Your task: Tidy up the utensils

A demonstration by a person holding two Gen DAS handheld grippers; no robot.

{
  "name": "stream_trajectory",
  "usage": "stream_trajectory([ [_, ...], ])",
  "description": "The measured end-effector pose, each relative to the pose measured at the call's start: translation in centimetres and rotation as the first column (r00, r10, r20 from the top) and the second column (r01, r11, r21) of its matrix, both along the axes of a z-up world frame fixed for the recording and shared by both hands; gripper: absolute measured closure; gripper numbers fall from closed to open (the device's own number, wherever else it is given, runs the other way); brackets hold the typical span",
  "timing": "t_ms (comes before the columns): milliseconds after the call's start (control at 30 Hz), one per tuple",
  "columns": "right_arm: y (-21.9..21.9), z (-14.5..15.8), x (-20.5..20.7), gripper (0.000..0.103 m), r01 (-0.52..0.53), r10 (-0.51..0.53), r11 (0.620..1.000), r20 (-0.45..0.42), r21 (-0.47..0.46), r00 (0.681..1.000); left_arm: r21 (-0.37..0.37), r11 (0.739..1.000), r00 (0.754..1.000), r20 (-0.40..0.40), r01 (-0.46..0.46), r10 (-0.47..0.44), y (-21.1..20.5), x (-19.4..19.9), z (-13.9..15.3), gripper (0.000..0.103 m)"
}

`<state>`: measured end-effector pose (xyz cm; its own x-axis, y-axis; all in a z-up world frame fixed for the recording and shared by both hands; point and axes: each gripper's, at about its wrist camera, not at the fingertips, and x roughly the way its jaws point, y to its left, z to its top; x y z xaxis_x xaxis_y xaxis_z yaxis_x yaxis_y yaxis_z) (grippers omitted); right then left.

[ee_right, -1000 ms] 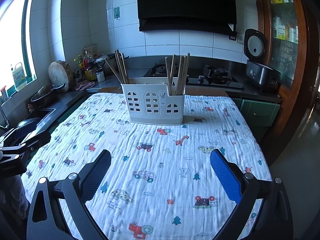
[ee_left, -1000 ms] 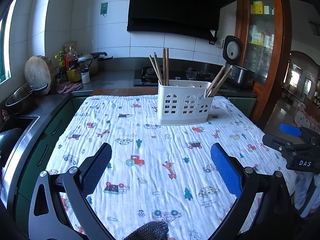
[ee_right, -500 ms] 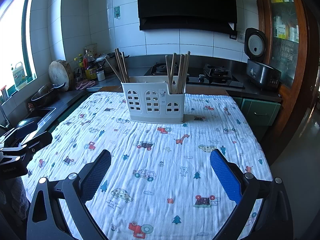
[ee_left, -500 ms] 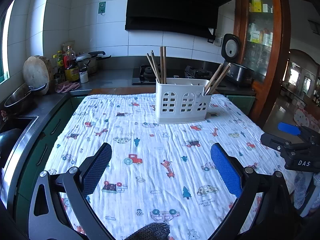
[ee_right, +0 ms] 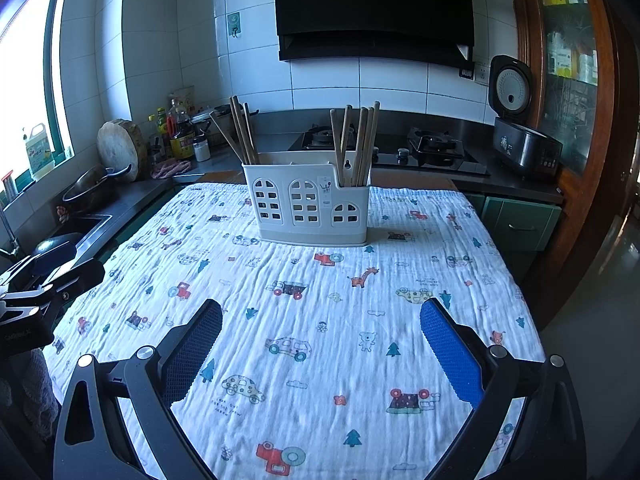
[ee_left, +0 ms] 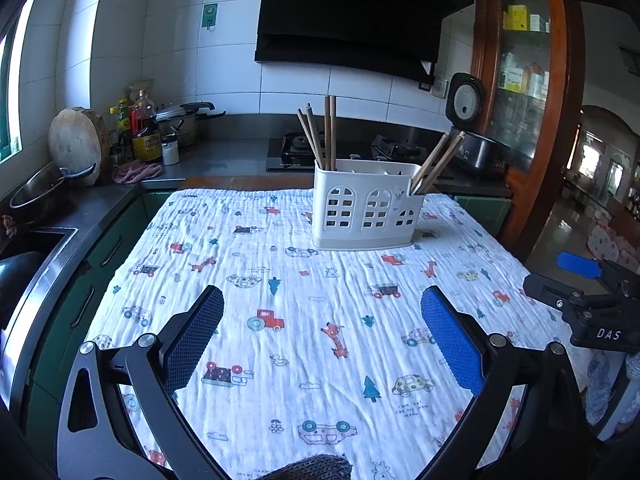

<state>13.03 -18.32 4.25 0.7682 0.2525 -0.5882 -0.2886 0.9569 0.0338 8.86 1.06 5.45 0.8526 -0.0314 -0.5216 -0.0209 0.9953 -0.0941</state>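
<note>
White glossy wall tiles point(ee_right: 328, 84) cover the far wall ahead of the tongs, with a black range hood point(ee_right: 376, 8) mounted over a black gas hob point(ee_right: 424, 152) set in a dark steel counter point(ee_left: 224, 160). Far left of the tongs, daylight pours through a green-framed window point(ee_right: 36, 80) above a steel sink point(ee_right: 86, 222). To the far right stands a tall brown wooden glass-fronted cabinet point(ee_left: 524, 80), beside green cupboard doors point(ee_right: 520, 224). A white cloth printed with cartoon vehicles point(ee_right: 320, 320) covers the table below.
</note>
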Motion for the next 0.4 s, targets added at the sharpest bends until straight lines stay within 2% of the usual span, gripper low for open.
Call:
stream_trajectory([
  [400,0.06,-0.33,-0.04,0.007,-0.003,0.003,1.0,-0.004,-0.002,1.0,0.002,1.0,1.0,-0.023,0.0,0.0,0.19,0.2,-0.31,0.005],
])
